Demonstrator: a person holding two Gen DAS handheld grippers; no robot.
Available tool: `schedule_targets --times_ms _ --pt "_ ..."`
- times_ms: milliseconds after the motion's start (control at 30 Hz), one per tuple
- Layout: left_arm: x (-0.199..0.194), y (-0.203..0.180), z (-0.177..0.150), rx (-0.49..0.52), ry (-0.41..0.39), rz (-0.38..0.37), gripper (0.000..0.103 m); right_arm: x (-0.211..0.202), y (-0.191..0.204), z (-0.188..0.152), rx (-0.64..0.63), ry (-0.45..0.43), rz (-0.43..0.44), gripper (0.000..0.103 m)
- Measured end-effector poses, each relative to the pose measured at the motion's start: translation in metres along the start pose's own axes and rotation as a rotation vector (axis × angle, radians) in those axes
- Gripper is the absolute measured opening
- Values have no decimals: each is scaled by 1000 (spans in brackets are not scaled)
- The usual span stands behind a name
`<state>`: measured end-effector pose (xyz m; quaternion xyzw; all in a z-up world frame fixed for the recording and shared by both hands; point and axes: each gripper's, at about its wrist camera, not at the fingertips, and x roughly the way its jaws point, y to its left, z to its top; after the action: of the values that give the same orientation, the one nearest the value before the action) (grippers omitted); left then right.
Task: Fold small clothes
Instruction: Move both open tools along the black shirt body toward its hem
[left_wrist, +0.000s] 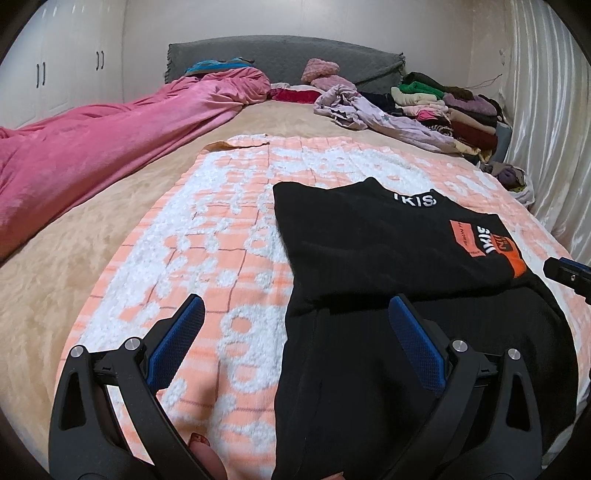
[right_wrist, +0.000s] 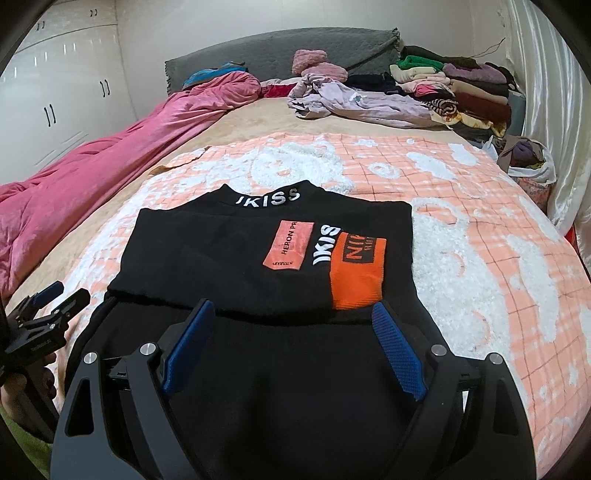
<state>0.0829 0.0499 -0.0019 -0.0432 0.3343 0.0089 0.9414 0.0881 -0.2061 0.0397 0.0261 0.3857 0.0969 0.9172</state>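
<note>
Hovering wide open and empty, both the left gripper (left_wrist: 295, 314) and right gripper (right_wrist: 293, 319) are being held over the black top (right_wrist: 258, 251), whose lower hem should be gripped evenly.

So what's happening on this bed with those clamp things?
A person is folding clothes with a handheld gripper in each hand. A black top with orange patches lies partly folded on an orange-and-white blanket. Both the left gripper and the right gripper are open above it, holding nothing. A pile of folded clothes sits at the far corner.
</note>
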Motion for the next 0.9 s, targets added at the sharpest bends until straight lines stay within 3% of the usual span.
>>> schedule_targets --times_ms 200,900 --pt "-20 -2 -7 7 -13 -13 93 -9 -5 -10 1 6 2 90" --pt "-48 -9 -35 54 55 5 93 -29 -11 -43 4 31 32 90"
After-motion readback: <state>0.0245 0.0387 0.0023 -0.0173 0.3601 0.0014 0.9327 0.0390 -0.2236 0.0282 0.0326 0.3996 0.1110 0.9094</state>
